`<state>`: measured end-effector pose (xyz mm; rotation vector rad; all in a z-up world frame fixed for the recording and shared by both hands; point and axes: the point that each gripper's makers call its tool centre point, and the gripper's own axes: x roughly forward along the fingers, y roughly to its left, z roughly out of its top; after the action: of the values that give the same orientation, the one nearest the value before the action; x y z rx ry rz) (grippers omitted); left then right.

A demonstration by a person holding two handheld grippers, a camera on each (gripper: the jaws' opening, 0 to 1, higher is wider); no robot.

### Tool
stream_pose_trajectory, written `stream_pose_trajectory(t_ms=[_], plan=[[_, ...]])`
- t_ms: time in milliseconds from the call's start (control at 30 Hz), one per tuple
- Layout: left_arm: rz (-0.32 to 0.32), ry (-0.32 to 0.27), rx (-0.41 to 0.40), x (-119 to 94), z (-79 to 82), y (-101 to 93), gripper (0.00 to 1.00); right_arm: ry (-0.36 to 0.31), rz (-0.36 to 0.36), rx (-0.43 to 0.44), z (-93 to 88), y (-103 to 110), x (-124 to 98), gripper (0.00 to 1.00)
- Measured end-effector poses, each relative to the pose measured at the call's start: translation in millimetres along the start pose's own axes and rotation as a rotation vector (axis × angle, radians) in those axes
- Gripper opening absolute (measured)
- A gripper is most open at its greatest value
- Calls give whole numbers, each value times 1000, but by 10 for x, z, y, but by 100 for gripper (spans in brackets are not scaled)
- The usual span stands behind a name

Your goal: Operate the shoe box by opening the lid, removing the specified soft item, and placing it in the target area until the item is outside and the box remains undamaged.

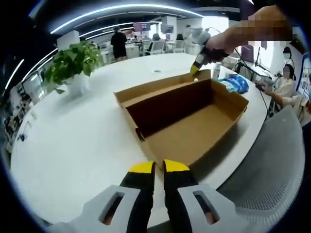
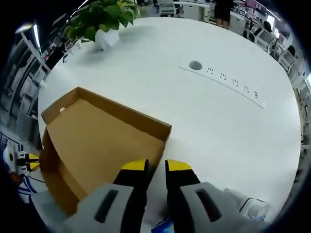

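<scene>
Centrally, white table (image 2: 228,116) bears potted plant (image 2: 103,22).

Open-plan office. Large white tabletop (image 1: 73,145) with a built-in strip of power sockets (image 2: 233,82) and a round cable hole (image 2: 195,65). Potted green plant (image 1: 75,65) near one edge. Rows of desks (image 1: 146,46) with monitors and office chairs behind, people standing and sitting among them. Long strip lights (image 1: 112,9) across a dark ceiling. Grey mesh chair back (image 1: 272,165) close by.

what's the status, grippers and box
Left gripper jaws nearly shut, empty, at near end of box. Right gripper at lid's edge, grip unclear. Shoe box open, looks empty. Blue soft item on table beyond.
</scene>
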<state>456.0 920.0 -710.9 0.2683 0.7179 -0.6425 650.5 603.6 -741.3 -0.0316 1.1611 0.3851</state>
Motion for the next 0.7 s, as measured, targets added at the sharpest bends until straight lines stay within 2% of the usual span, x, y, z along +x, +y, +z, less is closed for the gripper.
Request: stream_pose_trajectory(t_ms=[333,500,700], plan=[[12,6,5,-4,-3,1,3,37,-3,24,-27,-19,163,4],[15,5,4,-4,-5,3,3,22,-24,21,-5,-15,124,1],[10,-3,-11,0,-4,-4,3,-67,-20,-10,124,6,-71,1]])
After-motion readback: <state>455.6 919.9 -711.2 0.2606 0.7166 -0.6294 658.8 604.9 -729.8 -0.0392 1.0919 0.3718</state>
